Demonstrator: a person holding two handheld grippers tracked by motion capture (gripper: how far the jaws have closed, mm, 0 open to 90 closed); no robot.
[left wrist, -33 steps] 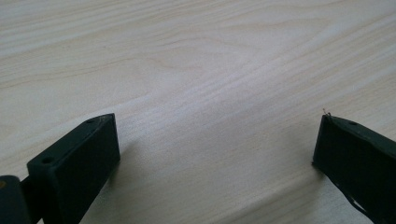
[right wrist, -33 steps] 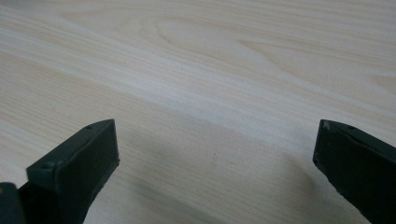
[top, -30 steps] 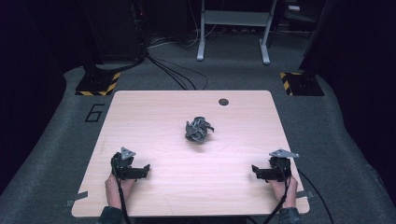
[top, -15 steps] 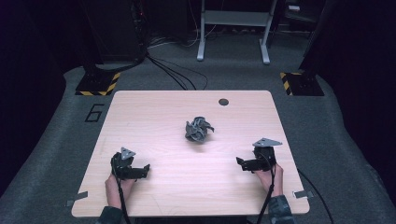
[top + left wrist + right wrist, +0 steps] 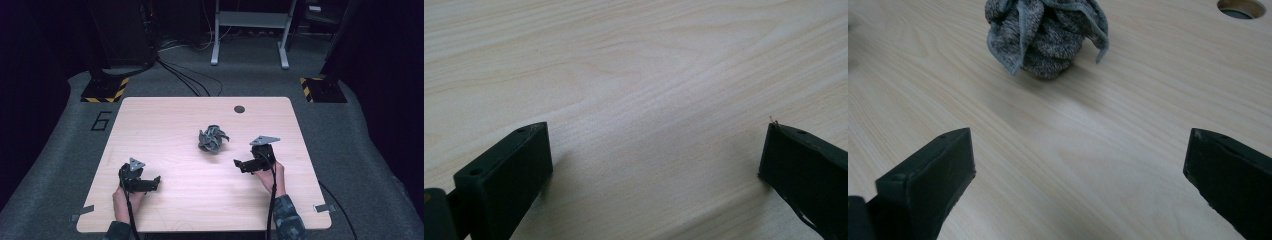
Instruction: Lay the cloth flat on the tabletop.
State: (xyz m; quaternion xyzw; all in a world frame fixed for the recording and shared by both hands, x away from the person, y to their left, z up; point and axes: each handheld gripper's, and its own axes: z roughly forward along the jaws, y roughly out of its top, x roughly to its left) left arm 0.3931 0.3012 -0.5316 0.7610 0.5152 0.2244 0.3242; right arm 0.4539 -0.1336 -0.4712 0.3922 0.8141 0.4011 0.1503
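Two hand-held grippers are gaping wide, gripping nothing: the right hand-held gripper point(image 5: 240, 164) is pointing at the crumpled grey knitted cloth point(image 5: 212, 138) at its ten o'clock, the left hand-held gripper point(image 5: 155, 181) is resting low on the pale wooden desk point(image 5: 165, 120).

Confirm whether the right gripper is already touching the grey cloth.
No: the right gripper has open jaws, with bare table between it and the grey cloth.

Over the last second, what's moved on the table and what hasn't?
The right gripper has moved forward and inward from the table's near right corner toward the crumpled grey cloth, jaws open, not touching it. The left gripper has stayed near the front left, open over bare table. The cloth lies where it was.
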